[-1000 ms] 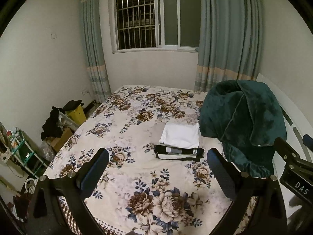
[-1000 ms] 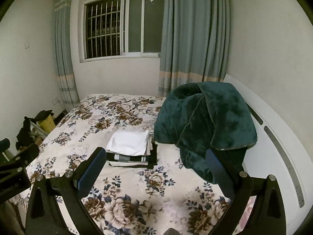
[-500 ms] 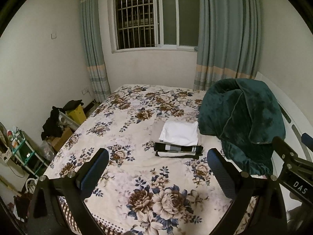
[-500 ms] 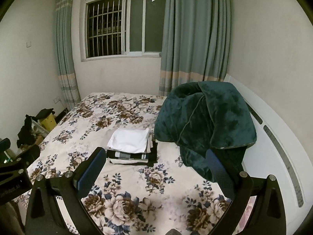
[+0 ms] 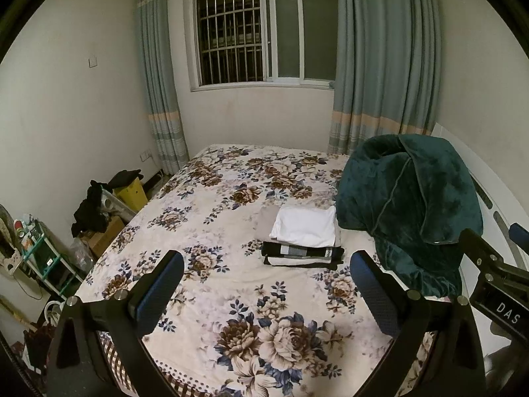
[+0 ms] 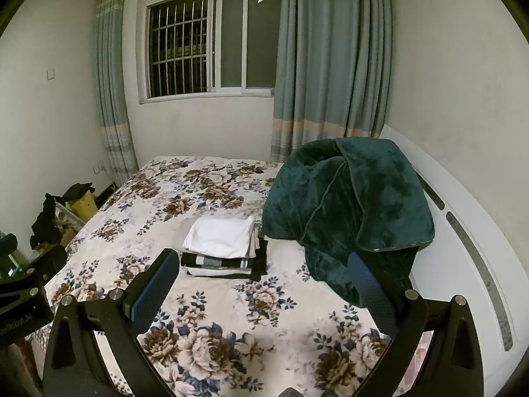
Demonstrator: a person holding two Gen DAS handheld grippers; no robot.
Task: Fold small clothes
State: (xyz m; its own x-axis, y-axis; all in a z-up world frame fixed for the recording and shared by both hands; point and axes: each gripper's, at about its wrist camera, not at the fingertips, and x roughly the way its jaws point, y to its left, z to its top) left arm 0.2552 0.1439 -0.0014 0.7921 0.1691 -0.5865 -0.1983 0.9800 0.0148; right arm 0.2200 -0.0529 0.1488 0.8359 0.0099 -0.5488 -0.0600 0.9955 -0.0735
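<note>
— Where are my two wrist views?
— Both look forward between their own jaws, from high by the bed's (image 5: 205,218) near edge toward the window (image 6: 211,43). They share the folded stack (image 5: 302,241), well ahead; mine on the right sits further right.

A neat stack of folded clothes (image 5: 302,243) sits mid-frame on the floral bedspread — white top piece (image 5: 304,226) lying flat, black-and-white striped garments (image 5: 302,255) squared beneath, a beige layer (image 5: 267,219) peeking out at the left — right beside the green blanket.
</note>
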